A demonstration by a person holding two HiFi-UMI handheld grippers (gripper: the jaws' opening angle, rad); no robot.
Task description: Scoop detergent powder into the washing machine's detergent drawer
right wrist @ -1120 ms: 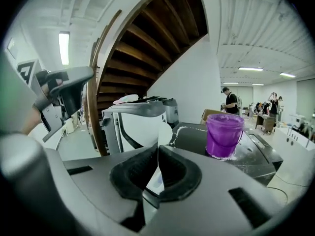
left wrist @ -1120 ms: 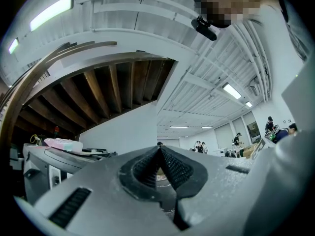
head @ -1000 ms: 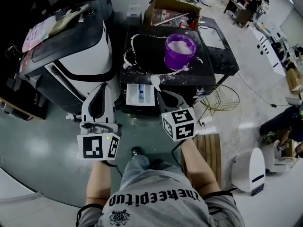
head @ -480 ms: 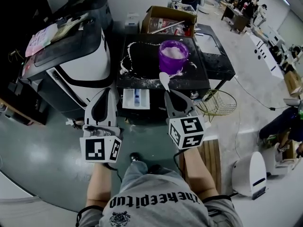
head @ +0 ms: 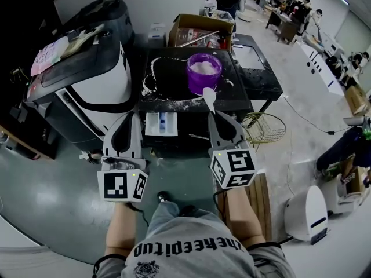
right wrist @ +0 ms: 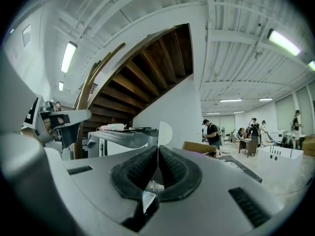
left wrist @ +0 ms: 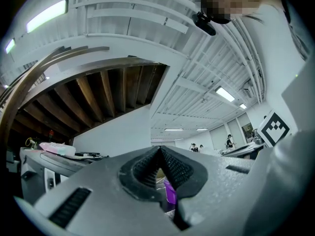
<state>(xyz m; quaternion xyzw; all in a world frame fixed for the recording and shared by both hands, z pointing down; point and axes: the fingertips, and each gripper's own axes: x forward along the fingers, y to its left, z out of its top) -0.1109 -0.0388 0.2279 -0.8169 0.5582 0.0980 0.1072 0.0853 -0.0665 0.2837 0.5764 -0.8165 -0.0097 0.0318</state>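
The black-topped washing machine point(head: 174, 68) fills the middle of the head view, its lid streaked with spilled white powder point(head: 152, 77). At 9 o'clock from it stands a white-and-black appliance point(head: 98, 80), and at 12 o'clock, behind it, a cardboard box point(head: 200, 28). Toward 1 o'clock on the lid sits the purple tub point(head: 204, 74), heaped with detergent. The detergent drawer point(head: 161, 123) is pulled out of the machine's front, at 7 o'clock from the tub, with its top open.

The right gripper point(head: 215, 116) has its fingers clamped on the handle of a white scoop point(head: 209, 97). The scoop's bowl hangs at the lid's front edge, at 6 o'clock from the tub and 2 o'clock from the drawer. Whether it carries powder I cannot tell. The left gripper point(head: 128, 119) hovers at 9 o'clock from the drawer, fingers pressed together on nothing.

The scoop looks like thin, stiff plastic: light, smooth and apt to twist in a pinch. The hold belongs on the handle's end, with the bowl kept level, since loose powder would likely slide out at any tilt.
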